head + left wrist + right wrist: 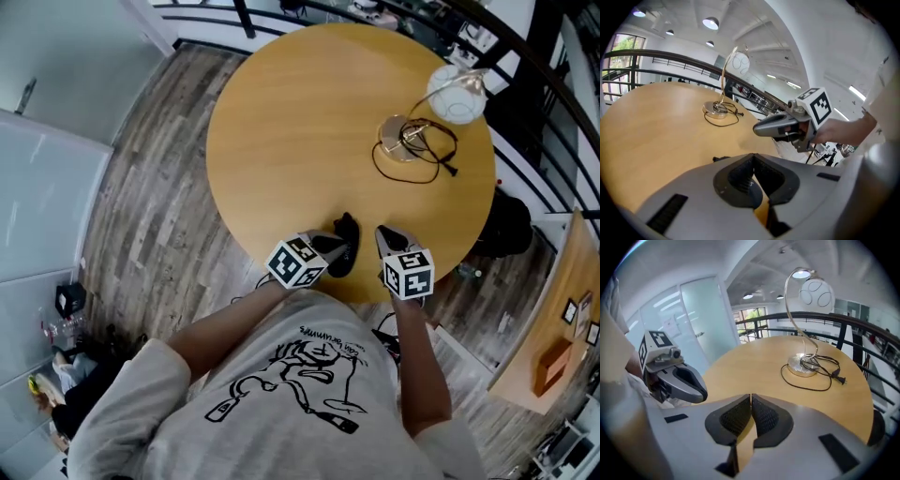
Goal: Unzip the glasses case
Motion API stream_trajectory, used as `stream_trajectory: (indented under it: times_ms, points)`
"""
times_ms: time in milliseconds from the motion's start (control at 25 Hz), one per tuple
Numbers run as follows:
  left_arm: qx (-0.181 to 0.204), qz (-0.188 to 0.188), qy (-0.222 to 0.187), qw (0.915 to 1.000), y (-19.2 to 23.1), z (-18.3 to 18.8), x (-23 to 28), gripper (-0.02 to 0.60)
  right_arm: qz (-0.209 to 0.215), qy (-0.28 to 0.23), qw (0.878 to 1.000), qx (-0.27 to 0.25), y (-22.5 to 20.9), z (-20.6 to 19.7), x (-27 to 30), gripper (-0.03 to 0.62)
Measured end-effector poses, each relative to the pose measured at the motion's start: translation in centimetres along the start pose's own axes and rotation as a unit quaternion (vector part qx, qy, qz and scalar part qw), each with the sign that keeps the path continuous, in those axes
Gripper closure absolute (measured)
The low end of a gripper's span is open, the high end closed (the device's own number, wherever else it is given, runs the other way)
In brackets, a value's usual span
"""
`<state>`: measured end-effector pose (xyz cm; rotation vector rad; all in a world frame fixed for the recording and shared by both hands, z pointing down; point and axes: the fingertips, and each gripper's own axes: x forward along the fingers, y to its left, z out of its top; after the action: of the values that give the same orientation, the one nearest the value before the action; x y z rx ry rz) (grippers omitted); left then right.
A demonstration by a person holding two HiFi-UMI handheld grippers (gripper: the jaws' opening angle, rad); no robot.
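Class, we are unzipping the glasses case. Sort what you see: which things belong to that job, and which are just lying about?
Belongs to the job:
glasses case
left tool
right tool

Just lying about:
desk lamp
power cord

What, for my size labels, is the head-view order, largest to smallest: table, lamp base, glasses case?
1. table
2. lamp base and glasses case: about alike, and the case is partly hidden, so unranked.
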<state>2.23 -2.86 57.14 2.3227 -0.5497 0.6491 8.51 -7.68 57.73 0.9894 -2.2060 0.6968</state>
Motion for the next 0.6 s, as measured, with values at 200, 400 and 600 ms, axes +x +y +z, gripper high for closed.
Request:
stream_trajectory:
  times_ms: [200,400,600]
  points:
    - [-0.012,0.005,-0.092,0.9957,-2.2,5.5,-3.7,0.574,0.015,-0.083,0.995,0.050,2.7,3.6,-4.8,0.569]
    - [-0.018,0.001,-0.160,0.9869,-4.9,9.4,-6.6,0.574,0.026,-0.136,0.987,0.078,5.6,6.2,-8.8,0.569]
    - [0.011,0.016,-0.203,0.9791,-6.7,11.1,-8.3,0.574,0.042,-0.155,0.985,0.069,8.6,6.9,-10.6,0.569]
